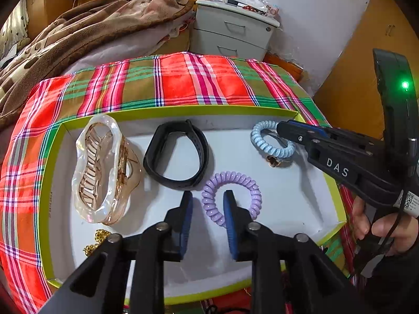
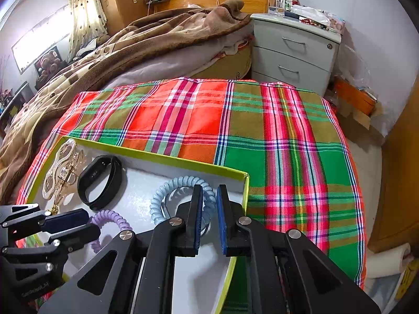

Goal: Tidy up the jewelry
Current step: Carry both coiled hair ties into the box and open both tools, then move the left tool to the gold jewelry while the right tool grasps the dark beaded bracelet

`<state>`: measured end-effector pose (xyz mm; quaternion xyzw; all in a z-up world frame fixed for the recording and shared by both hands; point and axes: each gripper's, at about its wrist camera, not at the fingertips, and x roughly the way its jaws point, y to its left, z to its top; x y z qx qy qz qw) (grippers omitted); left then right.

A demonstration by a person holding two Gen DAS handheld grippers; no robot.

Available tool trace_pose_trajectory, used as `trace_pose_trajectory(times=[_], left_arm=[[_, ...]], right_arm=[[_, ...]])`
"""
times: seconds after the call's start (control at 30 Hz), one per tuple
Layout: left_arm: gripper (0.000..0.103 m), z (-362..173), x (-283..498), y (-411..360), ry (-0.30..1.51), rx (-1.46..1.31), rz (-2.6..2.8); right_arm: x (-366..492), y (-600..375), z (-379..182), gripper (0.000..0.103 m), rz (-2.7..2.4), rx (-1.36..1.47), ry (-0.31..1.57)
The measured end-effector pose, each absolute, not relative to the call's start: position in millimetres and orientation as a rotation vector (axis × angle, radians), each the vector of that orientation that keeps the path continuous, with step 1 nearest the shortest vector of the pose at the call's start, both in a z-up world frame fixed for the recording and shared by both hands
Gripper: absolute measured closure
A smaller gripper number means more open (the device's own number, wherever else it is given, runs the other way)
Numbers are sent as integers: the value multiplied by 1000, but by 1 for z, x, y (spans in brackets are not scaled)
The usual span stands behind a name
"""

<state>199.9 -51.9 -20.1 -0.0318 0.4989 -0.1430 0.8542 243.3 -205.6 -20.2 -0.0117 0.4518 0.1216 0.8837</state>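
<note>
Reading the left wrist view first: my left gripper has its jaws spread, and nothing is pinched. The purple coil hair tie lies flat on the white floor of the green-rimmed tray; its left arc passes through the gap between the blue pads, touching neither as far as I can see. The coil's ring extends ahead and to the right of the jaws. Across the tray, the right gripper reaches in from the right onto the blue coil hair tie. The clear hair claw and black wristband lie to the left, apart.

Right wrist view: my right gripper shows a narrow gap between its pads, with the near arc of the blue coil running behind the left pad. I cannot tell whether it is pinched. The left gripper sits beside the purple coil, nearer to it than the right.
</note>
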Motion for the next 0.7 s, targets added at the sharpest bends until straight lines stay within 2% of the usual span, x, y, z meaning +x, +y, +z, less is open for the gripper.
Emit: trace_pose_trajectory(times=[0.13, 0.37, 0.53, 0.7], left_arm=[[74, -18, 198, -50, 1046, -68, -287], [68, -10, 189, -49, 1029, -69, -289], [65, 2, 177, -48, 996, -71, -299], [64, 12, 161, -41, 966, -87, -301]], right_arm=[[242, -205, -17, 87, 252, -13, 929], [234, -205, -11, 85, 258, -3, 911], [220, -205, -1, 69, 271, 15, 883], [201, -206, 9, 69, 284, 34, 851]])
